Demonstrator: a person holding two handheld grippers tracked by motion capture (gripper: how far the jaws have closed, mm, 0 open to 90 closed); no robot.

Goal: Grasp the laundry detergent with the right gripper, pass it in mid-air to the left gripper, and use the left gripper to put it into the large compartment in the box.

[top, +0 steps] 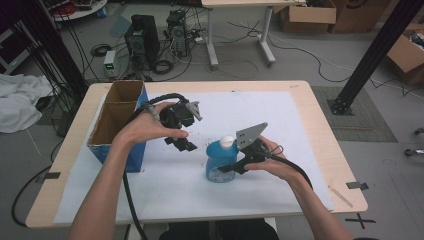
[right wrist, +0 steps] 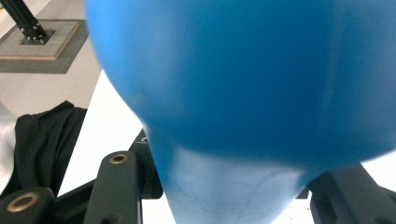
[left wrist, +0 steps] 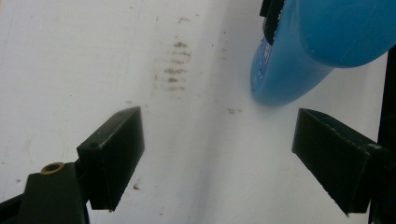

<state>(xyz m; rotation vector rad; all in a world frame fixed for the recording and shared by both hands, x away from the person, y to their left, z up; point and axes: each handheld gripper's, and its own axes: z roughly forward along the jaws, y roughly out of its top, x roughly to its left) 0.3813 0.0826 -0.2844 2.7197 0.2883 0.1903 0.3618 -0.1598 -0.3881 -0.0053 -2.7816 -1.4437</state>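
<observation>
Standing upright near the middle of the white sheet point(top: 270, 190), a blue bottle point(top: 220, 162) with a white cap point(top: 227, 141) is clamped at its lower body by the right gripper point(top: 235, 167), which comes in from 3 o'clock. Right gripper view: blue plastic pressed between both black jaws, bottle neck toward the lens. Left gripper point(top: 183, 144) hovers at the bottle's 10 o'clock, jaws wide apart with nothing between them; its own view shows smudged white sheet and the bottle at 1 o'clock. Open cardboard box point(top: 117, 117) with blue sides sits at 9 o'clock on the wooden counter point(top: 320, 107).
</observation>
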